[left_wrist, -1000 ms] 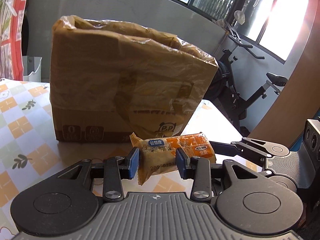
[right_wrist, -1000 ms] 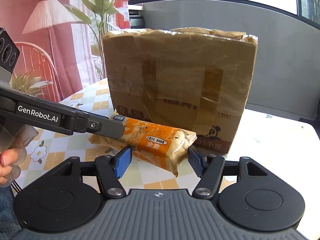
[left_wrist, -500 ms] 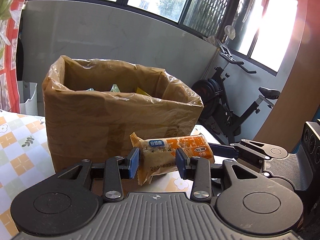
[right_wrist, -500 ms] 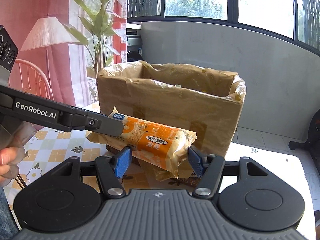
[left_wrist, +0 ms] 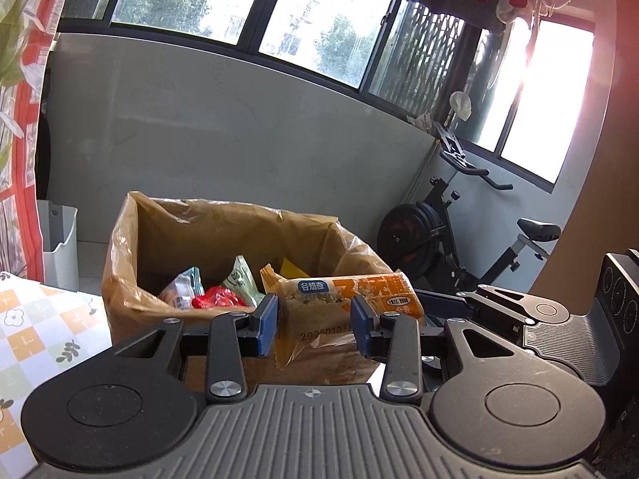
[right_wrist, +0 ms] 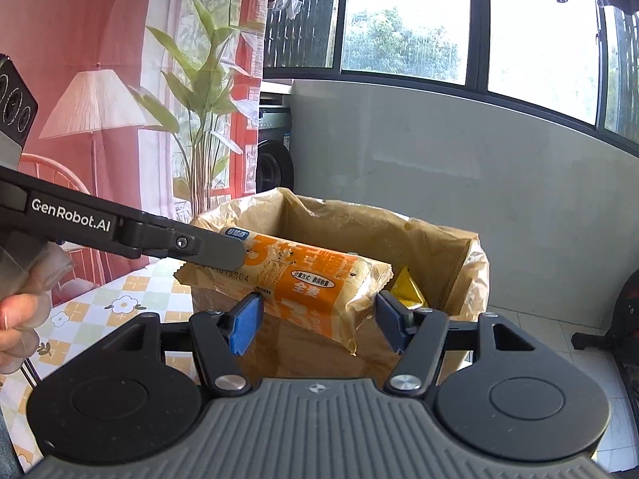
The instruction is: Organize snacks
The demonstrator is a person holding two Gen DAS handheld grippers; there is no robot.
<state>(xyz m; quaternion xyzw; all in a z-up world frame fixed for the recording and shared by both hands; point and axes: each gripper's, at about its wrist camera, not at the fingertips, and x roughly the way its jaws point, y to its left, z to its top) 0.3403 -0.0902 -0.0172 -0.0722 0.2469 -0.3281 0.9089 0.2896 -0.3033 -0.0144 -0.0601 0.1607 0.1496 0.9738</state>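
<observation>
Both hand-held grippers have risen. The left hand-held gripper (left_wrist: 313, 319) and right hand-held gripper (right_wrist: 317, 319) each pinch one end of the orange snack (right_wrist: 303, 279), held just short of the box (left_wrist: 131, 279). Several snacks already inside; this one remains.

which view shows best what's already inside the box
The left wrist view: it looks over the near rim of the cardboard box onto a red packet and pale wrappers. In the right wrist view the held snack pack hides the inside, leaving only a yellow packet.
</observation>
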